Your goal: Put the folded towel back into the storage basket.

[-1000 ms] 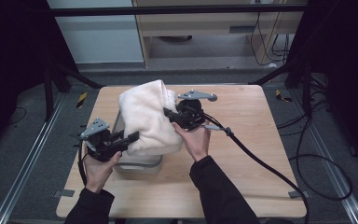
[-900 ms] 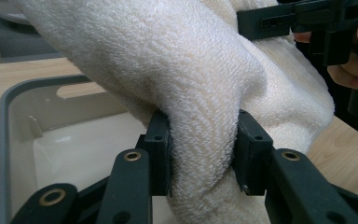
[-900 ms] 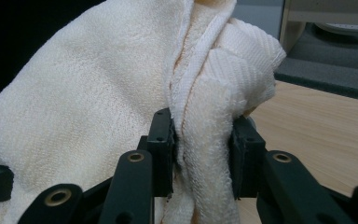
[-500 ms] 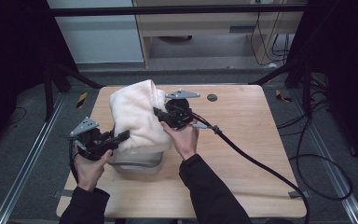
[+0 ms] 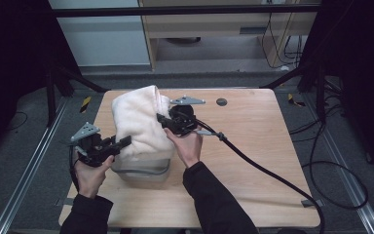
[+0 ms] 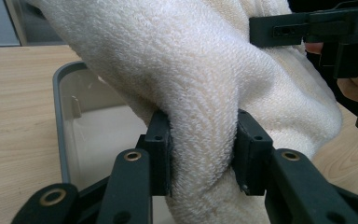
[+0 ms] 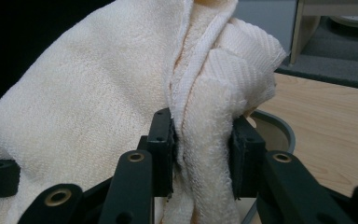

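Note:
A thick cream towel [image 5: 139, 122] hangs bunched above a grey plastic bin [image 5: 143, 171] on the wooden table [image 5: 253, 146]. My left gripper [image 5: 122, 142] is shut on the towel's lower left fold; its pads [image 6: 161, 149] press into the cloth [image 6: 200, 93], and the bin's rim [image 6: 58, 121] lies below. At the towel's right side my right gripper [image 5: 161, 119] is shut on a bundle of hems [image 7: 200, 121], with the bin's rim [image 7: 279, 126] behind. The right gripper's jaws also appear at the top right of the left gripper view [image 6: 307, 30].
A thick black cable [image 5: 263, 165] trails from the right gripper across the table to the right front. A small dark round hole [image 5: 221, 102] sits near the table's far edge. Metal rails [image 5: 29, 161] and loose cables [image 5: 331, 170] run along the floor on both sides.
Both hands have carried the towel leftward and a little lower over the bin. The left hand now sits farther left, at the table's edge.

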`<state>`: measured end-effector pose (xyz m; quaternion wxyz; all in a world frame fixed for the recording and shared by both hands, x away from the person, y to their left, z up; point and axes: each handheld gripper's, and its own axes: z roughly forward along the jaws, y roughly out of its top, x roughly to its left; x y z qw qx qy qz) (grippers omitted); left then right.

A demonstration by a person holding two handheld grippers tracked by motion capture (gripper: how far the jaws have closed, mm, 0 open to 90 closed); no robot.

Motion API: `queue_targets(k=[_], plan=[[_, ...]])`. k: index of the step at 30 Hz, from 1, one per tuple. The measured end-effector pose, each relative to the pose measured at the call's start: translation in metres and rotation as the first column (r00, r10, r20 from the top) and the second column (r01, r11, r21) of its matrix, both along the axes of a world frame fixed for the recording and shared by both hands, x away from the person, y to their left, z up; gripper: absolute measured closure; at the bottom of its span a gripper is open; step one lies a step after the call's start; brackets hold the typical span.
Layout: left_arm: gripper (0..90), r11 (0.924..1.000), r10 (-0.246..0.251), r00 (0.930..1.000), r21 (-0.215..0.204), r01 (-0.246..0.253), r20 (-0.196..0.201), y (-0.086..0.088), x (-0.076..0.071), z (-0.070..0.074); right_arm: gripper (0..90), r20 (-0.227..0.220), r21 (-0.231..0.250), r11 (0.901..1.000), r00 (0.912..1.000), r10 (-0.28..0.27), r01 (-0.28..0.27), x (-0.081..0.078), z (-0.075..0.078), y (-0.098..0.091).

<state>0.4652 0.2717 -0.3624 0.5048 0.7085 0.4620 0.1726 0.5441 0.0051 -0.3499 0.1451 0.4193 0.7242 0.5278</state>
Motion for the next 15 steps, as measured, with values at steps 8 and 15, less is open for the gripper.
queue_targets(k=[8, 15], plan=[[62.6, 0.9998, 0.021, 0.9997, 0.001, -0.021, -0.014, 0.007, 0.002, -0.004, 66.6, 0.002, -0.018, 0.9998, 1.0000, -0.004, 0.004, 0.003, -0.005, 0.010], [62.6, 0.9991, 0.043, 0.9985, 0.006, -0.043, -0.033, 0.013, 0.006, -0.009, 66.6, -0.007, -0.018, 0.9998, 0.9999, -0.009, 0.009, 0.005, -0.011, 0.020]])
